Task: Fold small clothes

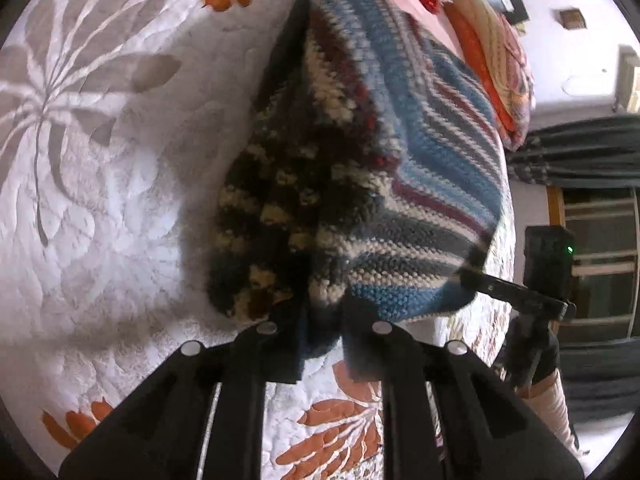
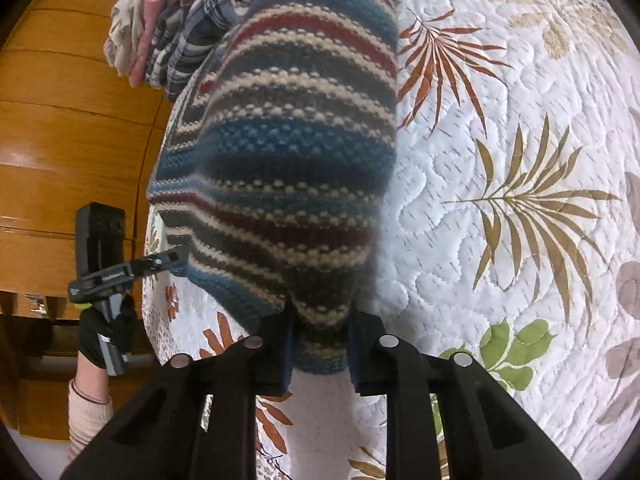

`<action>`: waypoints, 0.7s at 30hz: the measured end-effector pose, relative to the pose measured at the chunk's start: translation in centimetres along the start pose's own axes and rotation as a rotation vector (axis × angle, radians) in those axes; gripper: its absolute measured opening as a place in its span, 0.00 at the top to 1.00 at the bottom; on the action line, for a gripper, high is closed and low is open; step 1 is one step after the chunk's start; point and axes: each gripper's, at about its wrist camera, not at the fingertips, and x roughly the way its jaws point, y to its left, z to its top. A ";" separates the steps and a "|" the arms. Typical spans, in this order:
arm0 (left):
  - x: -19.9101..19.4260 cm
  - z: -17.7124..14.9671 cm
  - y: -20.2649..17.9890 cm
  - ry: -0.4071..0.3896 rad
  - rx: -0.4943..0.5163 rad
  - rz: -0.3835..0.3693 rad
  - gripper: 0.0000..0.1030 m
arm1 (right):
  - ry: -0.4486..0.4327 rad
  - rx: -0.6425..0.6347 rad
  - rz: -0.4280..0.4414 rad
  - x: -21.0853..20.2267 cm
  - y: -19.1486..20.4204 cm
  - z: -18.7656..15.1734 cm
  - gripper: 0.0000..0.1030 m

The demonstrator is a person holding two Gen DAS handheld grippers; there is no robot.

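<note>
While the quilt (image 2: 500, 128) lies spread below, I have both claws clenched on one striped knit (image 1: 400, 152), raised above the quilt. My left gripper (image 1: 320, 344) pinches its near edge beside the dark, woolly inner side; my right gripper (image 2: 320, 344) bites the hem at the other corner. A clothes pile (image 2: 180, 32) sits beyond the knit, at the quilt's far edge.

The striped knit garment (image 2: 280, 152) runs past the top edge. It hides the clothes pile (image 2: 172, 36) partly. Its lower hem is blurred.
</note>
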 end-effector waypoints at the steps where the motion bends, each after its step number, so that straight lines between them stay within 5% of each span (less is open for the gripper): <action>1: -0.8 0.2 -0.2 0.005 0.017 -0.023 0.76 | 0.002 -0.011 -0.006 -0.2 0.0 0.1 0.73; 5: -4.0 1.0 -1.2 -0.057 0.055 -0.087 0.44 | -0.005 -0.041 -0.018 -0.8 1.0 0.4 0.56; 7: -5.5 1.7 -1.3 -0.101 0.071 -0.123 0.38 | -0.013 -0.055 -0.024 -1.2 1.2 0.6 0.55; 13: -4.5 6.1 0.0 -0.216 -0.074 -0.062 0.35 | -0.009 -0.050 -0.012 -0.6 0.8 1.0 0.54; 16: -2.5 7.8 0.2 -0.224 -0.142 -0.055 0.37 | -0.012 -0.046 -0.008 -0.1 0.9 1.3 0.51; 18: -1.6 8.6 -0.1 -0.243 -0.158 -0.052 0.52 | -0.013 -0.041 -0.005 0.0 0.7 1.2 0.49; 21: -1.8 9.1 -2.4 -0.327 -0.083 -0.045 0.87 | -0.012 -0.038 -0.004 0.0 0.2 1.0 0.48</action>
